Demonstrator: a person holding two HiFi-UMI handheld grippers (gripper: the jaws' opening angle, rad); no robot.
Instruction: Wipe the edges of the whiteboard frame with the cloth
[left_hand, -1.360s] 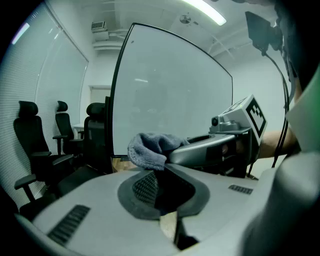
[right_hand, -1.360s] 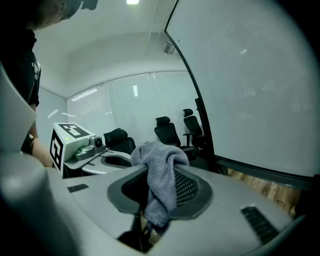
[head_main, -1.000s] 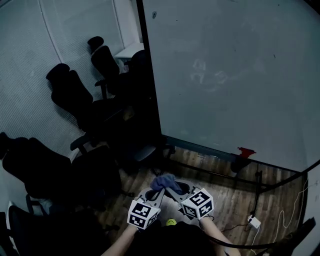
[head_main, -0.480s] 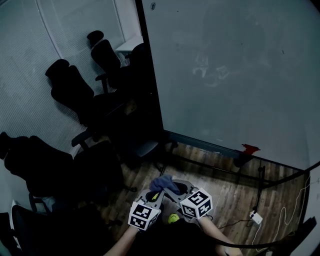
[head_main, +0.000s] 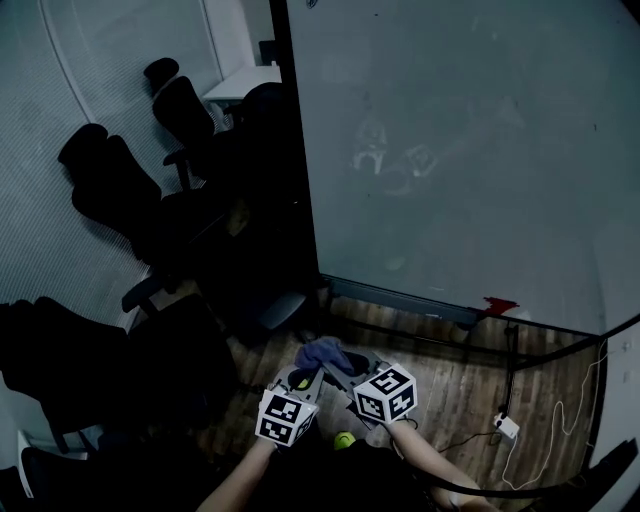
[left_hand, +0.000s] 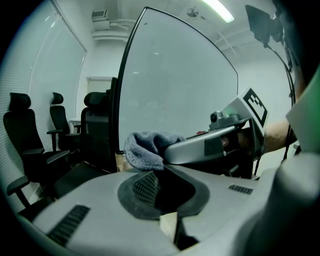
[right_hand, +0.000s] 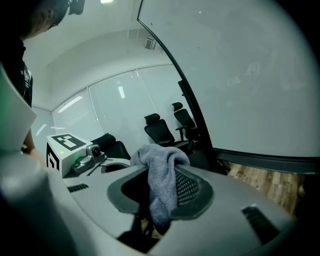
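The whiteboard stands ahead on the right, its dark frame running down the left side and along the bottom edge. Low in the head view both grippers are held close together. My right gripper is shut on a grey-blue cloth. In the right gripper view the cloth hangs down between the jaws of that gripper. My left gripper sits just left of it, apart from the board. In its own view the left gripper looks shut with nothing in it, and the cloth shows just beyond.
Black office chairs crowd the left side against a glass wall. A red object rests at the board's bottom edge. The stand's black floor bars, a white plug with cable and a small yellow-green thing lie on the wood floor.
The head view has shifted, so the chairs and board sit a little further left. Both grippers stay together low in the view, with the cloth still held.
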